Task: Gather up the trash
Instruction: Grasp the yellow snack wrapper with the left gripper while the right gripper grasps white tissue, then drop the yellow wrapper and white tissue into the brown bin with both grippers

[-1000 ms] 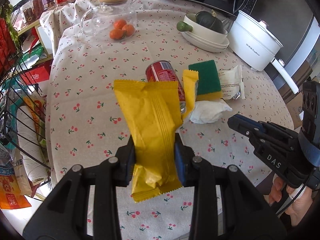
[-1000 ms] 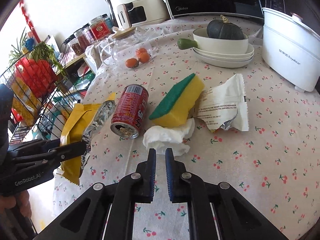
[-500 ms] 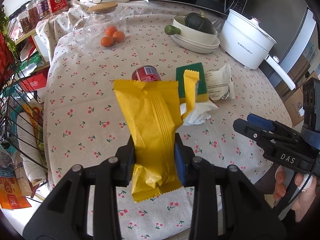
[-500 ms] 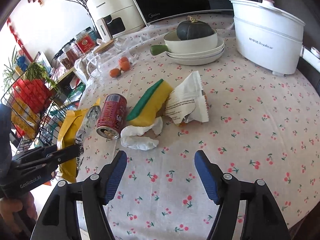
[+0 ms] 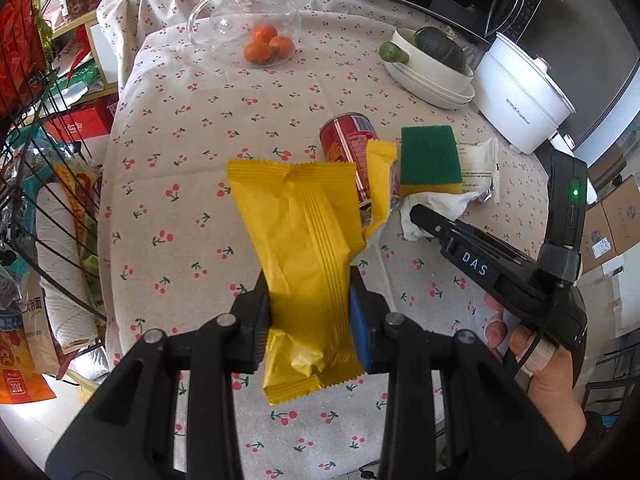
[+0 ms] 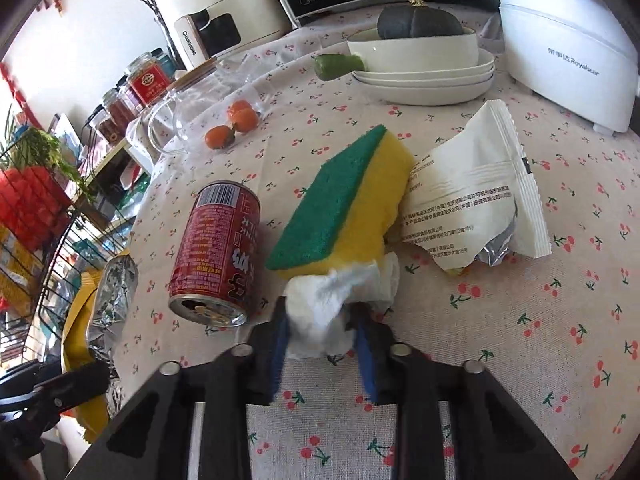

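Left tongs (image 5: 310, 320) are clamped tight on the yellow wrapper (image 5: 304, 248), the blue pads pinching its lower part, and the packet stands up off the desk (image 5: 180, 152) with its torn top flaring open, a silver lining showing in the right wrist view. Right tongs (image 6: 320, 344) are down at the crumpled white tissue (image 6: 344, 296), a blue pad on each side of it, the gap narrow with the paper bunched between; the pads look to be touching the tissue, though whether they are fully biting I cannot tell. The tissue sits on the cherry-print cloth, pressed up against the front edge of the sponge (image 6: 344, 216), green face up, yellow underneath. Just left of the sponge lies the red can (image 6: 218, 256), on its side with its open end facing the right wrist camera. On the other side of the sponge, touching it, is the white wrapper (image 6: 476, 208), torn open with foil showing at its lower corner. Further back, three small oranges (image 5: 264, 44) sit on the cloth by a glass jug (image 5: 244, 12) with a wooden lid. Over toward the far right, a stack of white dishes (image 6: 424, 76) holds a dark squash (image 6: 420, 20), with a green vegetable (image 6: 336, 65) at the rim, and a white electric pot (image 6: 568, 52) stands beside them. Off the desk's left edge there is a black wire rack (image 5: 48, 184) stuffed with packets.
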`<state>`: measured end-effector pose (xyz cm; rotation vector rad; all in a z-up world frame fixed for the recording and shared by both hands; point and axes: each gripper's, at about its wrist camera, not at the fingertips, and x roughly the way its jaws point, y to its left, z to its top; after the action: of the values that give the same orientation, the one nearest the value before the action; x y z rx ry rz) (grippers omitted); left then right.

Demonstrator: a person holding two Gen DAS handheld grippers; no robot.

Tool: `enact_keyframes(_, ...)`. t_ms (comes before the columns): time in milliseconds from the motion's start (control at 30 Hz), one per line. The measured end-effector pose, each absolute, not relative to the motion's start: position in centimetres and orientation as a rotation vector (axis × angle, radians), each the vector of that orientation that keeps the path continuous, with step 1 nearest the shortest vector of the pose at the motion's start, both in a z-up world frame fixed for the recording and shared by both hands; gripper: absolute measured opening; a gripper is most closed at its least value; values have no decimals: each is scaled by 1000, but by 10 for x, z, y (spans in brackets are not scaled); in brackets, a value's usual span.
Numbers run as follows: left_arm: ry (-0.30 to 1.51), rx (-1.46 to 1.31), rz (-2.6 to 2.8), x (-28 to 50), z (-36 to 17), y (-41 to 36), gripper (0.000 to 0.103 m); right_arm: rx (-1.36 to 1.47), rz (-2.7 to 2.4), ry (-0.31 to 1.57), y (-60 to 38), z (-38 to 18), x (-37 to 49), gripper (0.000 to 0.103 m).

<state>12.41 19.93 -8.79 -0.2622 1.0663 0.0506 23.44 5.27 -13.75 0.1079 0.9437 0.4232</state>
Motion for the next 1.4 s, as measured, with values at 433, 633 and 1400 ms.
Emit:
enact_keyframes(433,1046,-233,-52,126,-76,145,36,-28,411,891,-31,-79,188,14)
enact_keyframes(633,1032,-230,-149,128,-69,93,36,-50,369,850,-84,-55,162,14)
enact_keyframes(1400,1054,-58,-499,127,-67,-111,36,21,34,884,-304,-42,73,14)
